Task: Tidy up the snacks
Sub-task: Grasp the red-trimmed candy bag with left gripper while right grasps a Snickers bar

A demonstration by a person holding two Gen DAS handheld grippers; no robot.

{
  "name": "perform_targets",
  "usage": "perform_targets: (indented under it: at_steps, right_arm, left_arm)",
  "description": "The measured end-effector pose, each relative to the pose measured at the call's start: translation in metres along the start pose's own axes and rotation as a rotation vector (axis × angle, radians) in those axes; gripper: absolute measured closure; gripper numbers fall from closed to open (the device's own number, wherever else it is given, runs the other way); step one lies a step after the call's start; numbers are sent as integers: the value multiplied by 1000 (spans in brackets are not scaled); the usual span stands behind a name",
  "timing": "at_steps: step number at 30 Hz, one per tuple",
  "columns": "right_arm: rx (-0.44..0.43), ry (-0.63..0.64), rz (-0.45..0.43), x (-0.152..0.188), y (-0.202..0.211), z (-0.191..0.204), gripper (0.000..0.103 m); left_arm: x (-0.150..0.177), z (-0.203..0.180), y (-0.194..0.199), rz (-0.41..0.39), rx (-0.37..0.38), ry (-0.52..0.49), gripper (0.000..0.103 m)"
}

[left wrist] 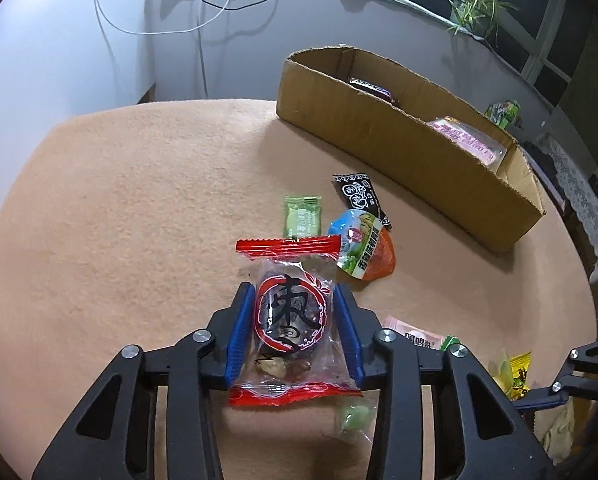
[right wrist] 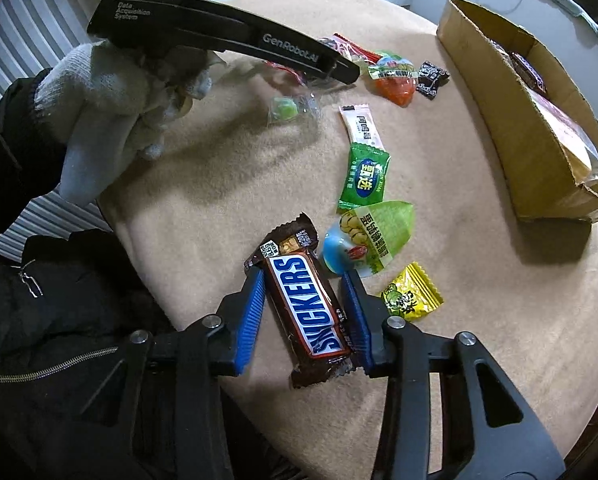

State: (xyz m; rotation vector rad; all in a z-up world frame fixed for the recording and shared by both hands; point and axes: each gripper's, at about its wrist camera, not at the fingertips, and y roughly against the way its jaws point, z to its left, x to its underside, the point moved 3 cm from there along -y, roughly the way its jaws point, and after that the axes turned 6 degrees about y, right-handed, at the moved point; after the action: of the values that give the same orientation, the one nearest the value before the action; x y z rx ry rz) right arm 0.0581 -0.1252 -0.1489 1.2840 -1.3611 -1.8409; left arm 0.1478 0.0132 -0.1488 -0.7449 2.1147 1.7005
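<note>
My left gripper (left wrist: 293,292) points down at the peach-clothed table, and its blue pads press both sides of a clear red-ended date snack packet (left wrist: 291,320). My right gripper (right wrist: 304,276) is shut on a brown Snickers bar (right wrist: 307,308) that lies on the cloth near the table's edge. An open cardboard box (left wrist: 379,132) stands at the far right and holds a dark bar (left wrist: 373,88) and a pink packet (left wrist: 467,140). In the right wrist view the box (right wrist: 511,120) is at the upper right, and a white-gloved hand (right wrist: 99,92) holds the left gripper at the upper left.
Loose snacks lie between the grippers and the box: a green packet (right wrist: 365,180), a green-lidded jelly cup (right wrist: 369,240), a yellow packet (right wrist: 413,298), a white stick packet (right wrist: 359,126), an orange jelly cup (right wrist: 393,76), a black packet (right wrist: 431,76). A dark jacket borders the near table edge.
</note>
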Motion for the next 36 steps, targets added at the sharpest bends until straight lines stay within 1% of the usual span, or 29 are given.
perform_targets:
  at_steps: [9, 17, 21, 31, 36]
  right_arm:
    - [-13, -58, -29, 4, 8, -6, 71]
    - [-39, -153, -122, 8, 30, -17, 71]
    - [-56, -200, -175, 5, 39, -30, 71]
    - [-5, -265, -305, -11, 74, -59, 72]
    - [38, -286, -365, -20, 97, -78, 72]
  left_arm:
    - [1, 4, 3, -6, 20, 13, 67]
    - [-1, 8, 16, -29, 33, 30, 68]
    - [-2, 9, 25, -47, 43, 31, 68]
    - [-11, -2, 43, -95, 74, 20, 68]
    - [-25, -8, 52, -128, 93, 14, 68]
